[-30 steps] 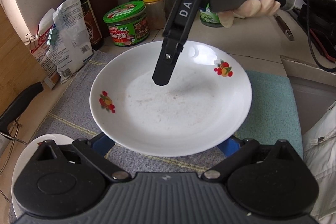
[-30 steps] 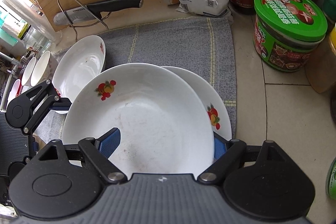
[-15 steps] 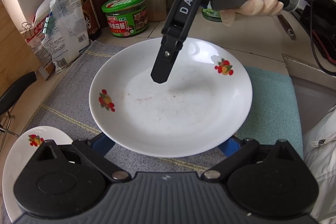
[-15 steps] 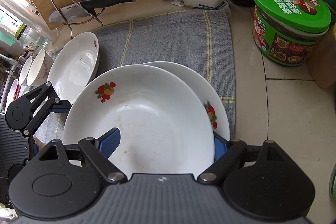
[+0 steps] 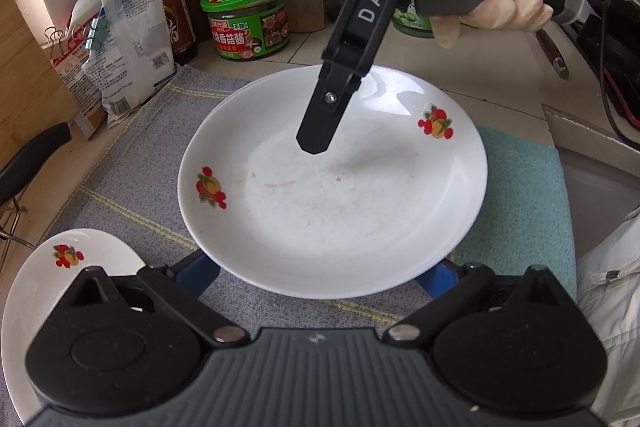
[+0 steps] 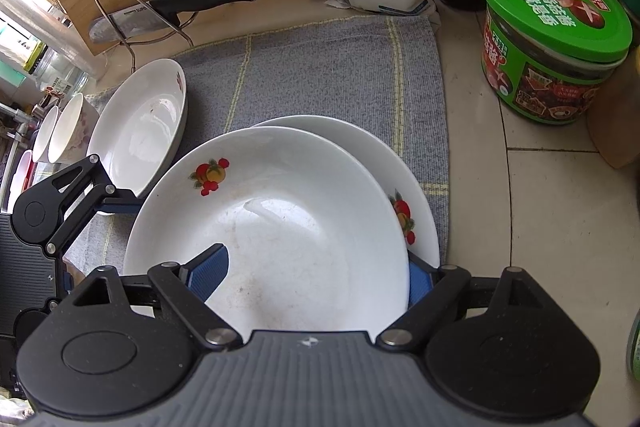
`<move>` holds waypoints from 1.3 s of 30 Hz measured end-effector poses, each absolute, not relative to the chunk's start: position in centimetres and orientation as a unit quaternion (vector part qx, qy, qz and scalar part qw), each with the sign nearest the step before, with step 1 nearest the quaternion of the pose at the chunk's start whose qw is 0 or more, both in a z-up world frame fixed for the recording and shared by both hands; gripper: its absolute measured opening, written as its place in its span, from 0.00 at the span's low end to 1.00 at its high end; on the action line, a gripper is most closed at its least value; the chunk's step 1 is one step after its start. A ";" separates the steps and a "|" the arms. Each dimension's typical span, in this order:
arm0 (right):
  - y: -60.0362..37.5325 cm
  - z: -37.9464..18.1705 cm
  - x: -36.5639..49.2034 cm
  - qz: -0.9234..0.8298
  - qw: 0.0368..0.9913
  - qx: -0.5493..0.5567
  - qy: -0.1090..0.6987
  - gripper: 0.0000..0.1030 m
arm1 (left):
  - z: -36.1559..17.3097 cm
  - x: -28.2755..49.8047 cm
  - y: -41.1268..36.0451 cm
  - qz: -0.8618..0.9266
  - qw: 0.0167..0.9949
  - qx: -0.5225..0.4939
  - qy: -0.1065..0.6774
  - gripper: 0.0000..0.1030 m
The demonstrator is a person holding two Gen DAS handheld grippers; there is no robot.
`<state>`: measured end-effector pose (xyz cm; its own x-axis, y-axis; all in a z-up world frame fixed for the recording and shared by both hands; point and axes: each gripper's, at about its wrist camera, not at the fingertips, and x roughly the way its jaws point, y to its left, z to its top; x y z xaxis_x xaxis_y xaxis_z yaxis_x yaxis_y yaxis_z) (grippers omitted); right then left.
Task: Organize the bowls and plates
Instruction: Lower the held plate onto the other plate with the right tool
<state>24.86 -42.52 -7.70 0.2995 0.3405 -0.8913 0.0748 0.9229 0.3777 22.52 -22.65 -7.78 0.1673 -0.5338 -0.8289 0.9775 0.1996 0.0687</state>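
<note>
Two fruit-patterned plates (image 6: 272,227) now sit stacked on the grey mat (image 6: 320,75); right gripper (image 6: 316,275), jaws apart, straddles the top plate's near rim. Since a second ago the scene barely changed, suggesting release; left gripper (image 5: 320,271) also apart.

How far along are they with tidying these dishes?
Done: little so far; one flowered plate lies on the grey cloth. In hand: a second plate sits over it, off-centre, between the right tongs; whether they grip it is unclear. Left: squaring that pair, then the third plate and the bowls at the side, still separate.
</note>
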 end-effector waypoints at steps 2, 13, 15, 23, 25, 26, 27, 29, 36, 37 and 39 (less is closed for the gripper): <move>-42.5 -7.7 24.9 0.084 0.785 0.177 0.587 0.90 | -7.8 22.5 -22.6 -0.544 0.694 0.323 0.344 0.97; -42.6 -7.6 24.5 0.084 0.781 0.176 0.593 0.90 | -7.7 22.3 -22.3 -0.542 0.699 0.332 0.328 0.96; -42.6 -7.6 24.5 0.085 0.781 0.176 0.593 0.90 | -7.6 22.2 -22.2 -0.541 0.700 0.334 0.326 0.96; -42.6 -7.6 24.5 0.085 0.781 0.175 0.594 0.90 | -7.4 22.1 -21.9 -0.539 0.703 0.334 0.323 0.97; -42.6 -7.6 24.5 0.086 0.780 0.176 0.594 0.90 | -7.4 22.1 -21.8 -0.538 0.703 0.333 0.325 0.97; -42.6 -7.6 24.5 0.086 0.780 0.176 0.594 0.90 | -7.3 22.0 -21.8 -0.537 0.703 0.333 0.326 0.97; -42.6 -7.6 24.4 0.086 0.780 0.176 0.595 0.90 | -7.3 22.0 -21.7 -0.538 0.702 0.333 0.327 0.97; -42.6 -7.6 24.4 0.086 0.780 0.178 0.594 0.90 | -7.3 21.9 -21.6 -0.538 0.702 0.331 0.329 0.97; -42.7 -7.5 24.3 0.088 0.778 0.179 0.596 0.90 | -7.4 21.4 -21.3 -0.548 0.693 0.325 0.336 0.97; -42.7 -7.5 24.3 0.088 0.778 0.179 0.596 0.90 | -7.3 21.3 -21.3 -0.550 0.692 0.325 0.336 0.97; -42.7 -7.5 24.2 0.089 0.778 0.178 0.596 0.90 | -7.3 21.1 -21.3 -0.552 0.690 0.324 0.337 0.97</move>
